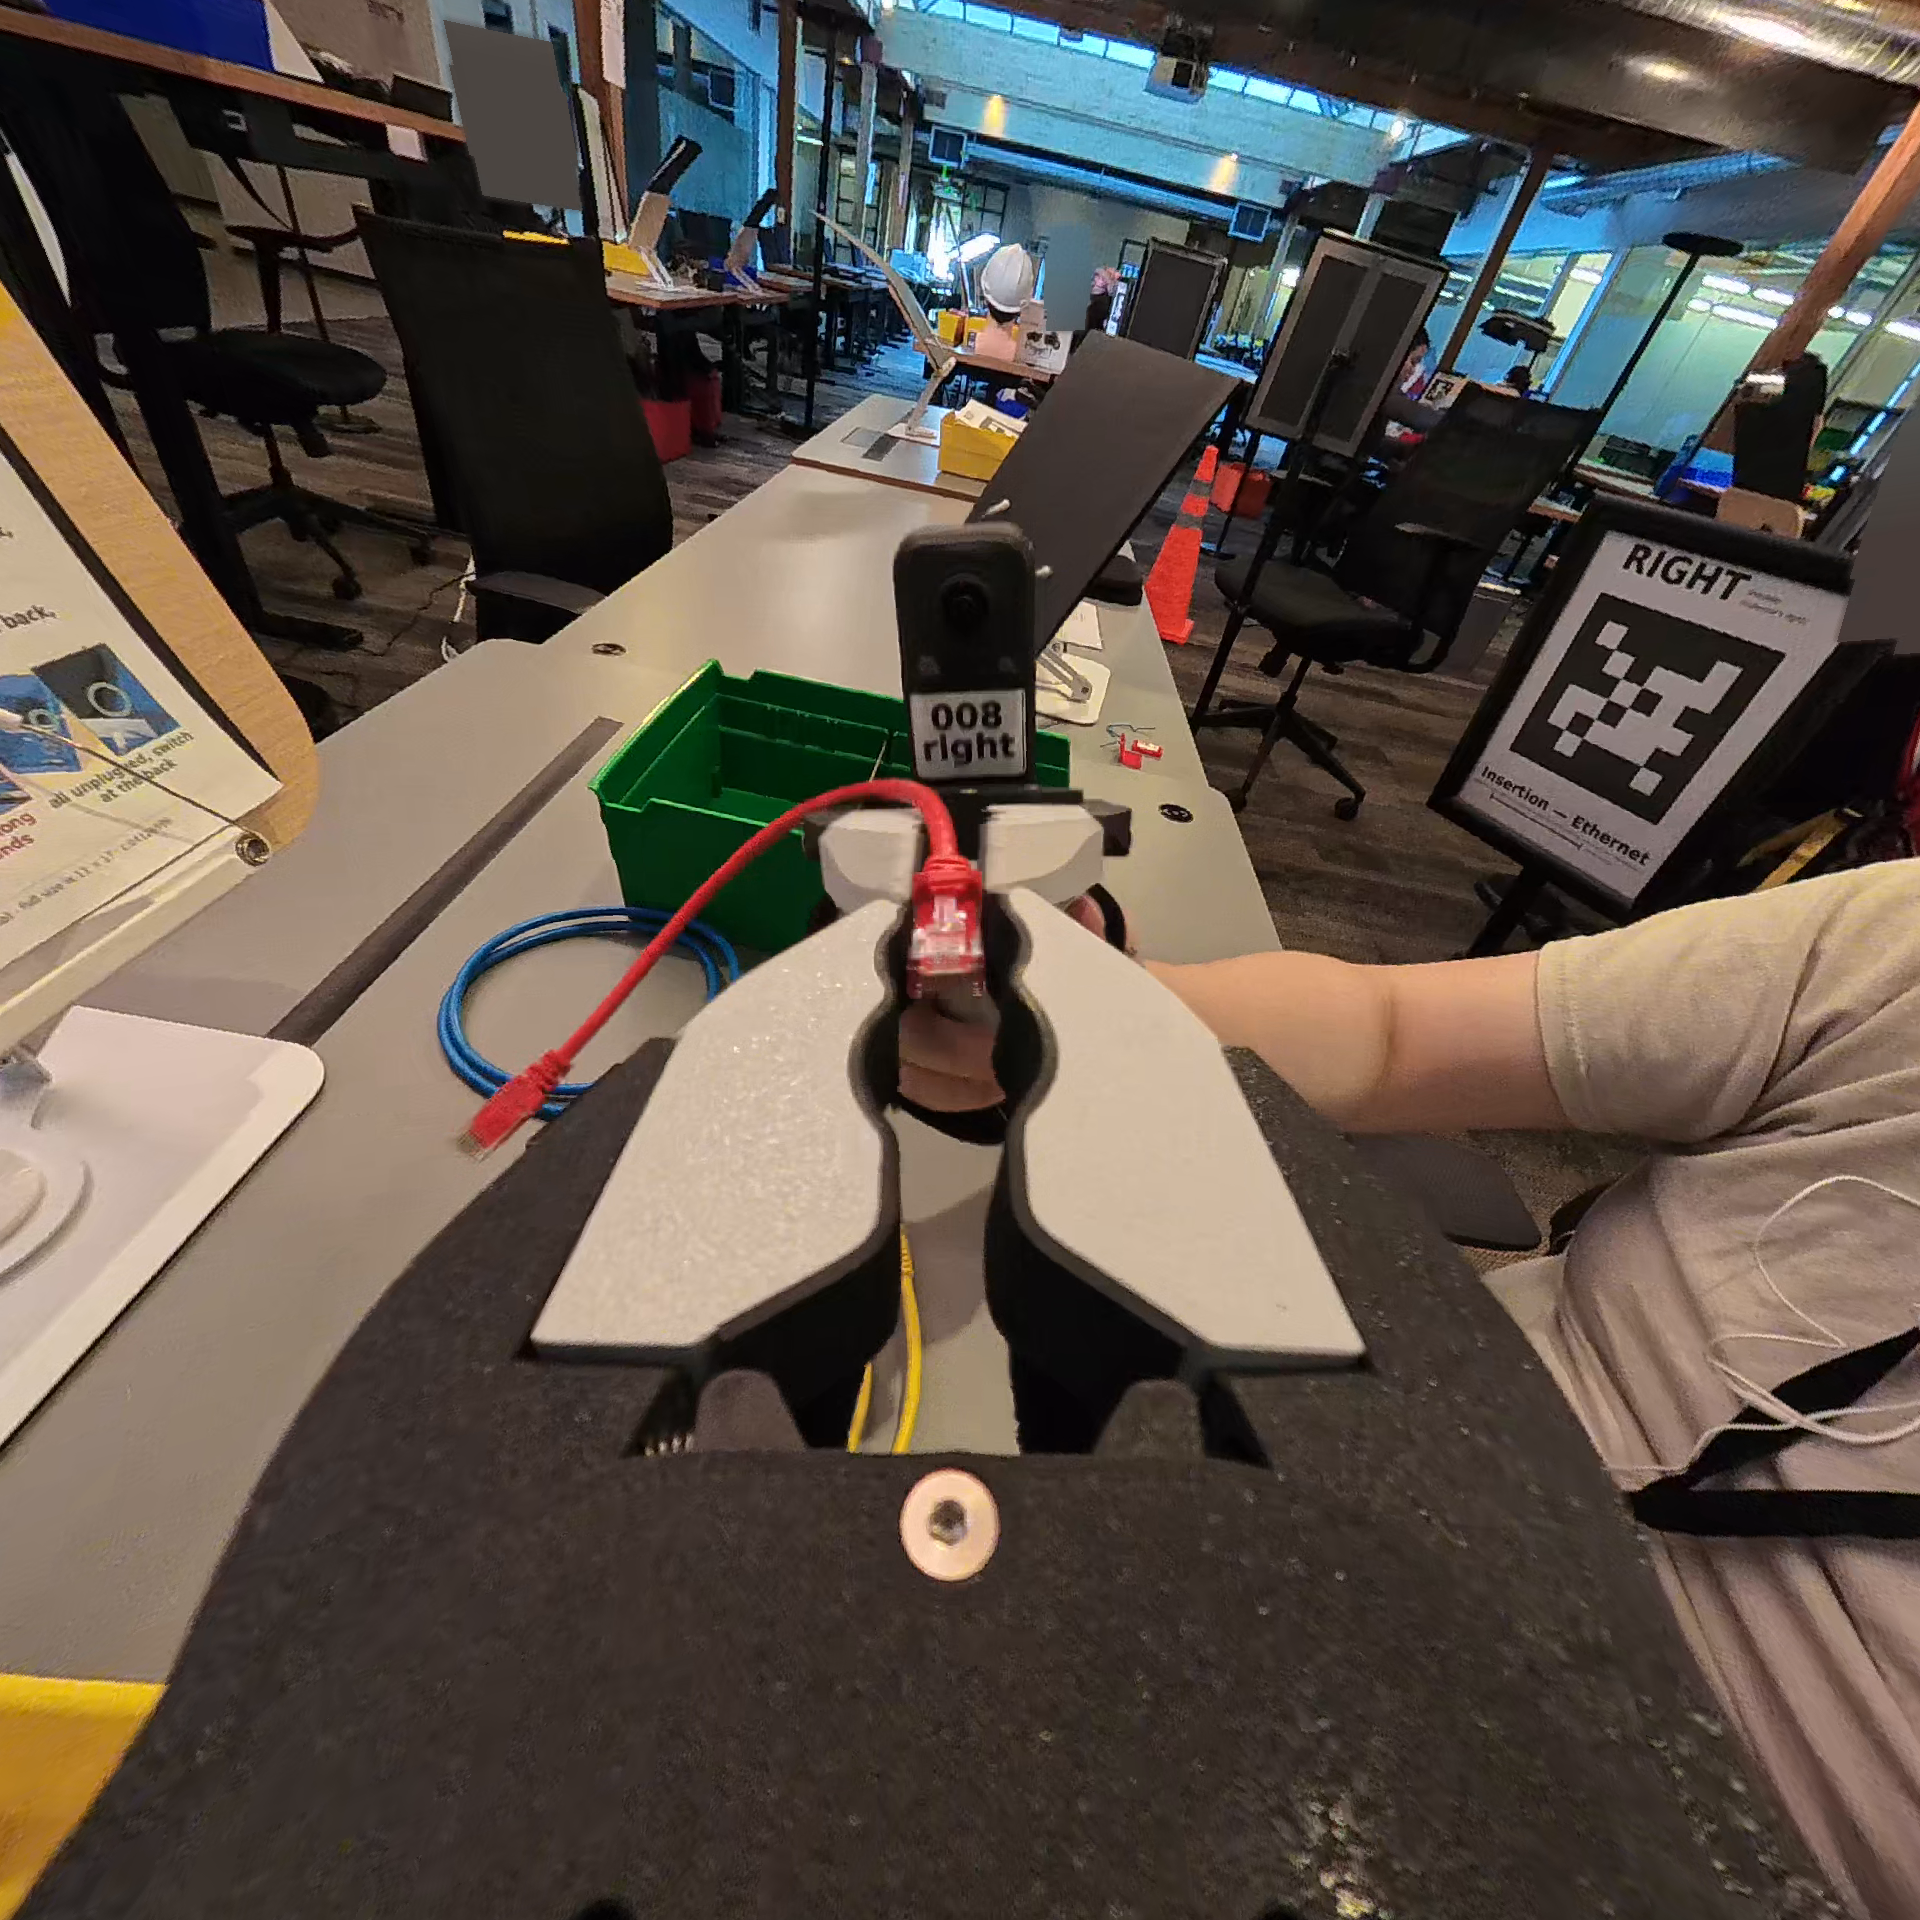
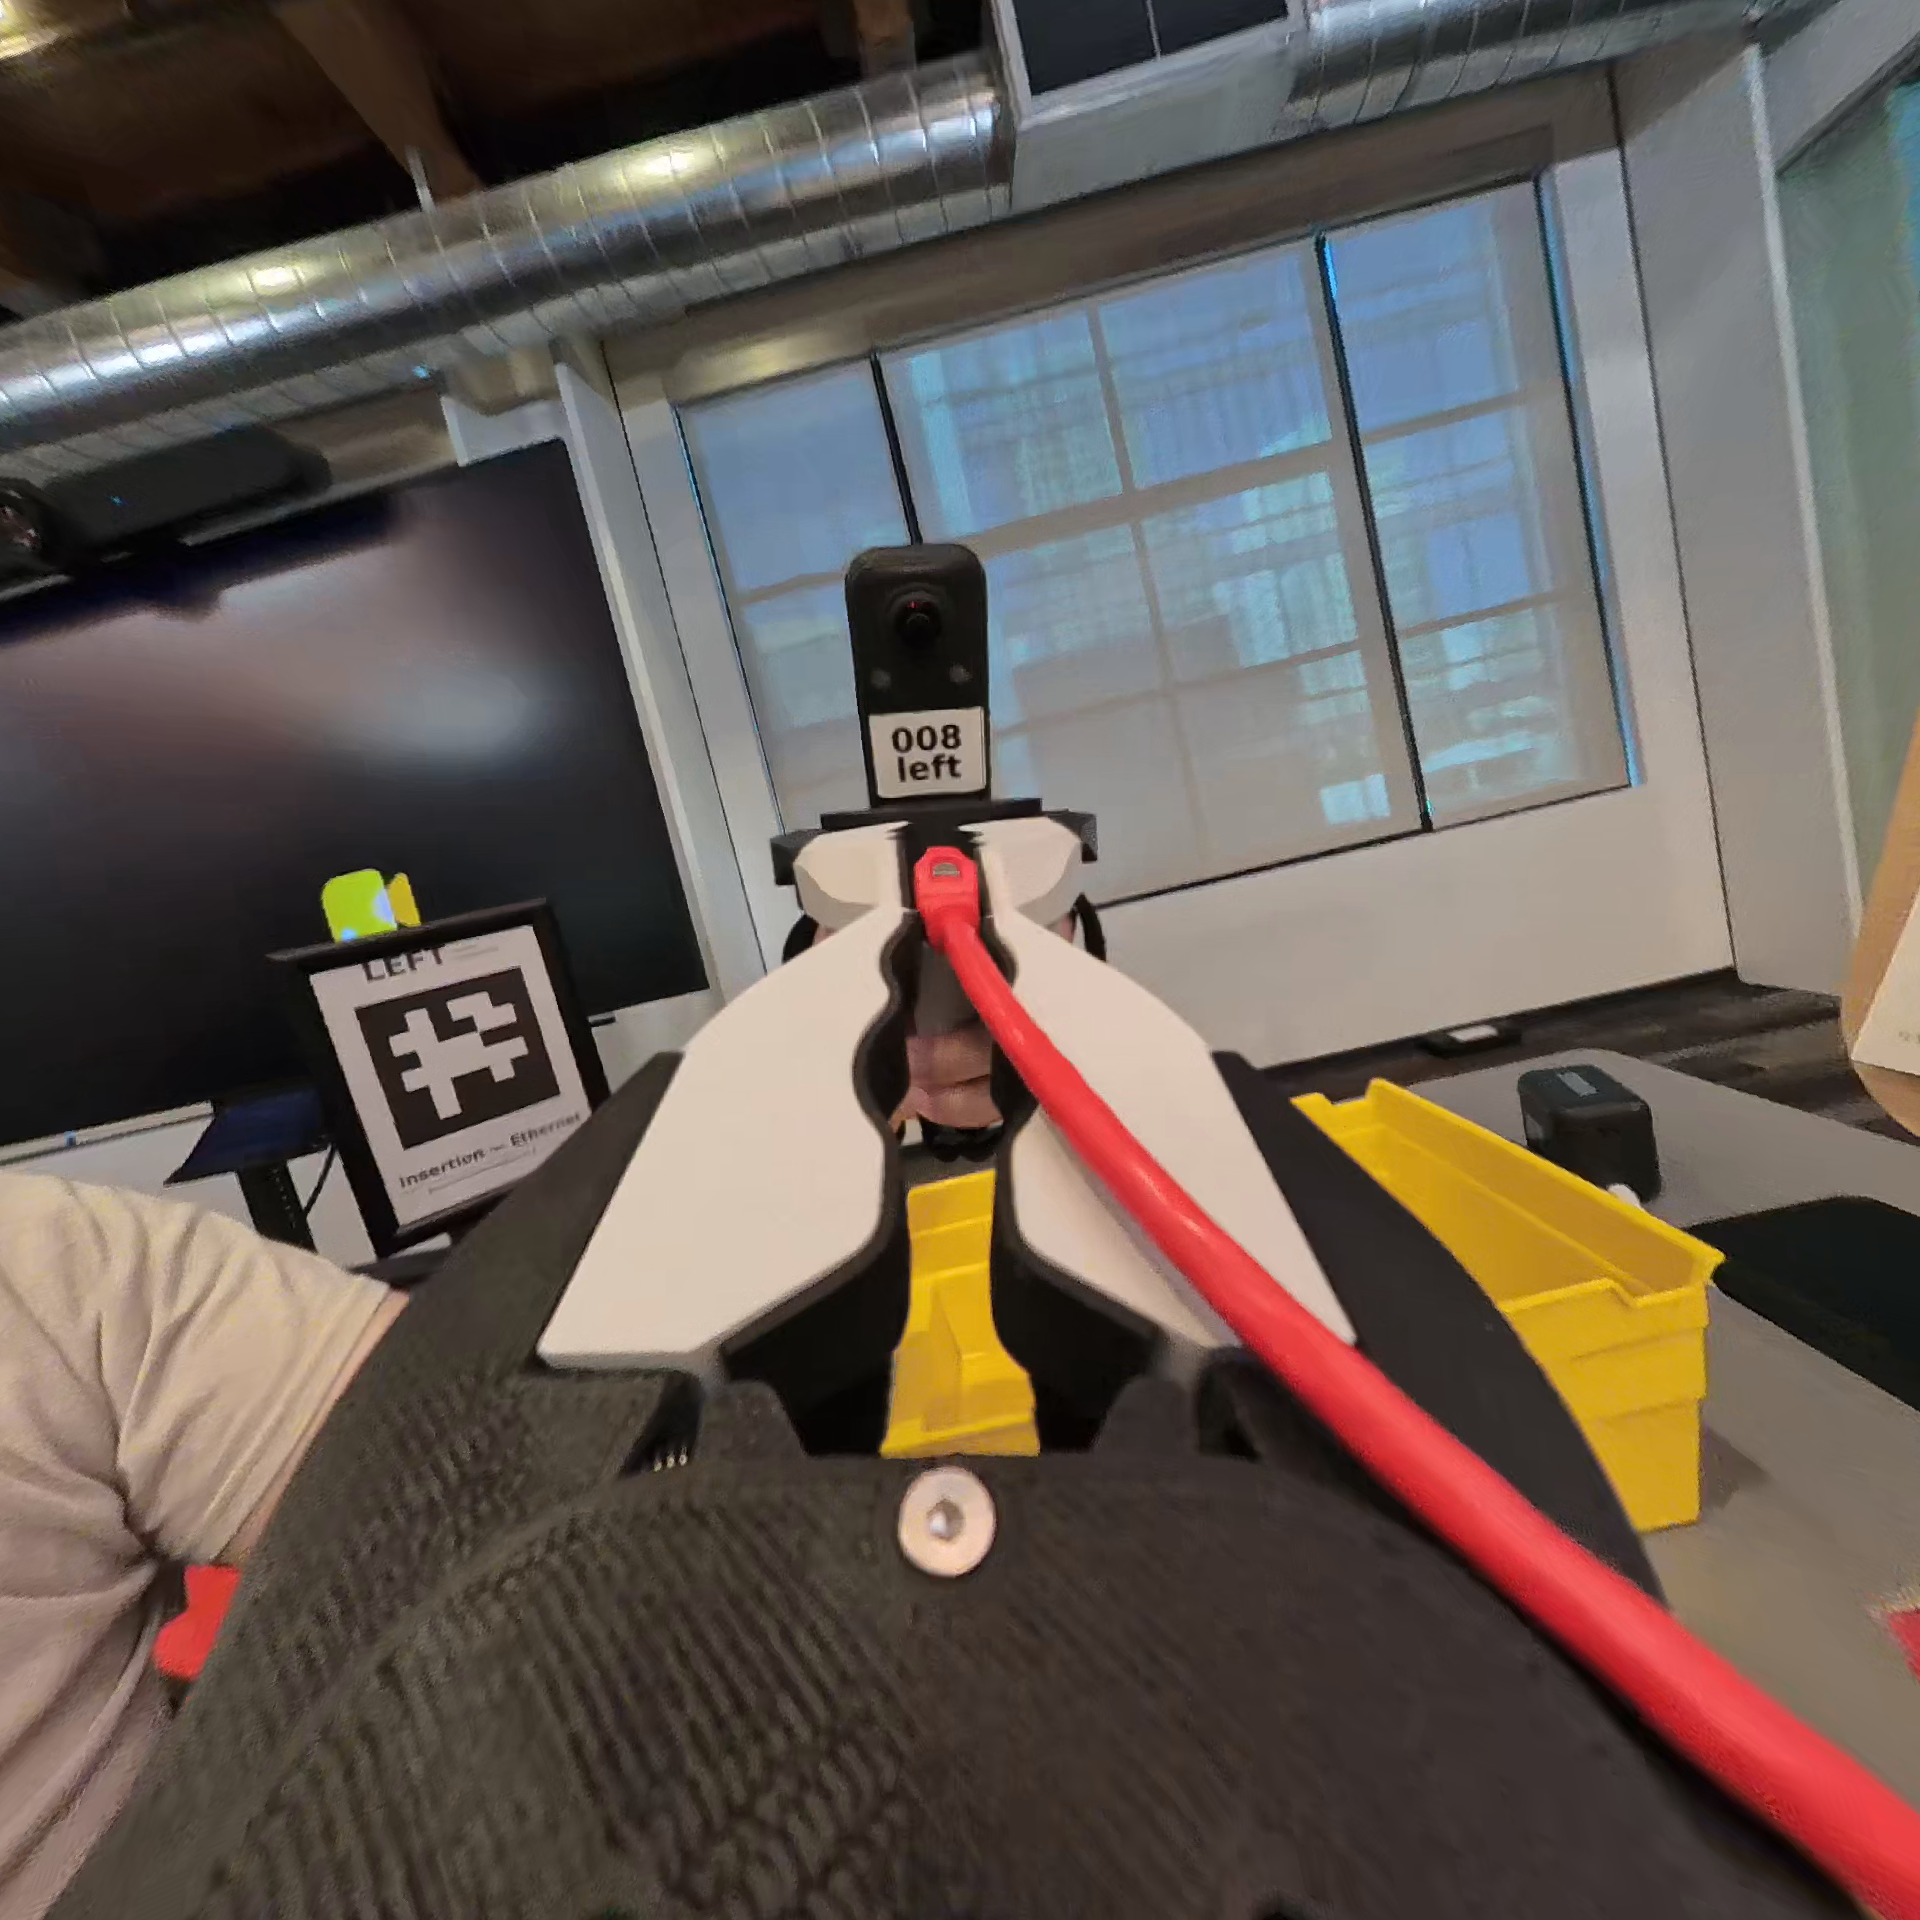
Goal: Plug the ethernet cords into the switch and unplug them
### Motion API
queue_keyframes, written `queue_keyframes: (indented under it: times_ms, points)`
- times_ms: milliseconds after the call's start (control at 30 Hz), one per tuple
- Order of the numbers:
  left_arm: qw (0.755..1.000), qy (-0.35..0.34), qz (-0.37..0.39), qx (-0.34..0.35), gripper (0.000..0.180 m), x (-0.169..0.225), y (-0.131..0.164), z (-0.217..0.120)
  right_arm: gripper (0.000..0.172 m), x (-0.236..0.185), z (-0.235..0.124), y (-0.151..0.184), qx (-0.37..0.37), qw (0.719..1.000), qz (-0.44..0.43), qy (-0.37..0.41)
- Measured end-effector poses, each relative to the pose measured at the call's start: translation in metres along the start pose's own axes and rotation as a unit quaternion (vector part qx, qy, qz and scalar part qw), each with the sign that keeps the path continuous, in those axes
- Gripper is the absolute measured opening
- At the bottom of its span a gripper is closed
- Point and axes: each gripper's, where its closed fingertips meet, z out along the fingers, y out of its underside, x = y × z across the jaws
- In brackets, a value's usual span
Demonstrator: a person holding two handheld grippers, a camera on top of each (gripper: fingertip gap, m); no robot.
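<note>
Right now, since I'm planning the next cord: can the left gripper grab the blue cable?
Probably not yet: the left gripper is closed on the red plug; the blue cable itself lies exposed.

An open-plan office turned test lab is shown: rows of desks (image 1: 727, 582) and office chairs (image 1: 520, 416), marker signs (image 1: 1652, 717) on stands, a traffic cone (image 1: 1179, 561), exposed ducting (image 2: 520, 260) and a large wall screen (image 2: 312, 748).
</note>
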Motion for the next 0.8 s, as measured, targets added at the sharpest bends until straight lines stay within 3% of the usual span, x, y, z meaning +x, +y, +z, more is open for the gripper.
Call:
queue_keyframes:
  times_ms: [100, 200, 300, 400, 467, 600, 700, 800]
  points:
    - [1.000, 0.008, 0.030, -0.001, 0.013, 0.004, -0.001, -0.001, 0.010, -0.003, 0.000, -0.002, -0.023, 1.000, -0.003, -0.004]
    - [0.987, -0.093, 0.131, -0.009, 0.052, -0.013, -0.003, -0.008, 0.010, 0.001, -0.004, -0.012, -0.024, 0.999, 0.006, 0.020]
    - [0.947, -0.180, 0.258, -0.059, 0.059, -0.021, 0.003, -0.013, 0.010, 0.002, -0.006, -0.015, -0.041, 0.998, 0.035, 0.024]
    - [0.866, -0.273, 0.408, -0.088, 0.054, -0.028, 0.000, -0.009, 0.010, 0.004, -0.006, -0.009, -0.073, 0.996, 0.049, 0.032]
    - [0.826, -0.296, 0.466, -0.110, 0.052, -0.028, 0.002, -0.002, 0.010, 0.002, -0.007, -0.006, -0.087, 0.994, 0.054, 0.027]
    - [0.806, -0.304, 0.496, -0.112, 0.034, -0.032, 0.005, 0.005, 0.010, 0.005, -0.009, -0.001, -0.112, 0.991, 0.067, 0.035]
    - [0.813, -0.270, 0.508, -0.095, 0.019, -0.022, 0.007, 0.009, 0.010, 0.005, -0.010, 0.006, -0.137, 0.988, 0.071, 0.028]
    - [0.804, -0.265, 0.519, -0.118, 0.015, -0.023, 0.014, 0.009, 0.011, 0.007, -0.012, 0.011, -0.149, 0.986, 0.072, 0.026]
